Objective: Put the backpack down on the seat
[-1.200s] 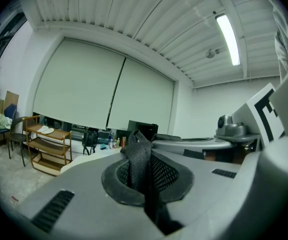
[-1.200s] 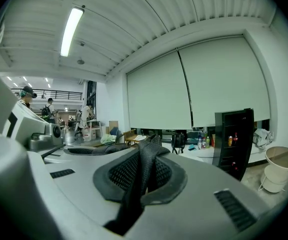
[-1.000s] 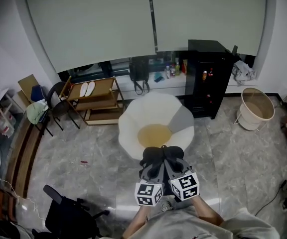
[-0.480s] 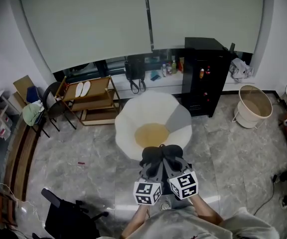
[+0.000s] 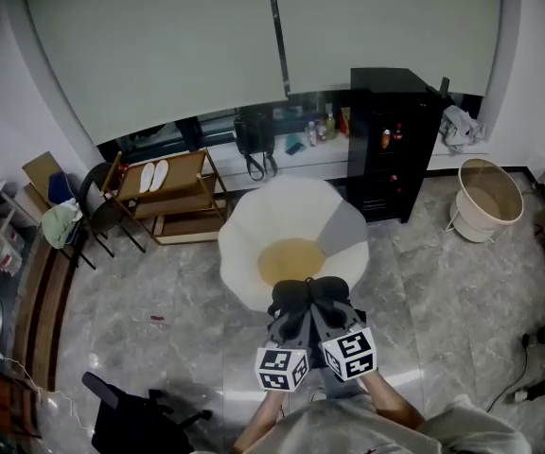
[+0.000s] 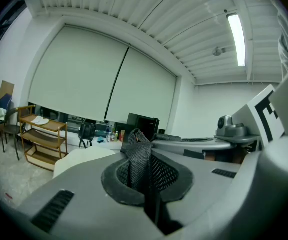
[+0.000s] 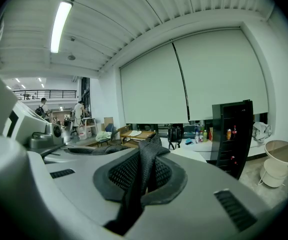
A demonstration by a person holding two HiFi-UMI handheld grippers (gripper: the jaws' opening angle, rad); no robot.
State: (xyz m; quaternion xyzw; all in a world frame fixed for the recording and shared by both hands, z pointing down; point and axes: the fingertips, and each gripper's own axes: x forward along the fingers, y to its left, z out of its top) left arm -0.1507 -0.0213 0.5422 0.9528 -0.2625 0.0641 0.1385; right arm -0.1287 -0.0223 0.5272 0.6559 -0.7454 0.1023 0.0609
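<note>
Grippers, 2: left gripper (image 5: 290,322), right gripper (image 5: 327,318). Backpack (image 5: 308,296), 1, at their jaws. Ahead of them: seat (image 5: 252,227), 1; black cabinet (image 5: 395,149), 1; wooden rack (image 5: 184,202), 1; slippers (image 5: 149,173), 2; basket (image 5: 477,221), 1.

Backpack (image 5: 303,296): dark, hanging by its black mesh straps (image 6: 140,156) at the near edge of the seat (image 5: 249,239). Seat is white and petal-shaped, with one grey petal on the right and a tan centre.

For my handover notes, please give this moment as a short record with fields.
left gripper: jaws shut on a black mesh strap
right gripper: jaws shut on a mesh strap too
backpack: dark, hangs from both grippers, not set down
seat: white, petal-shaped, yellow centre, just beyond the backpack
</note>
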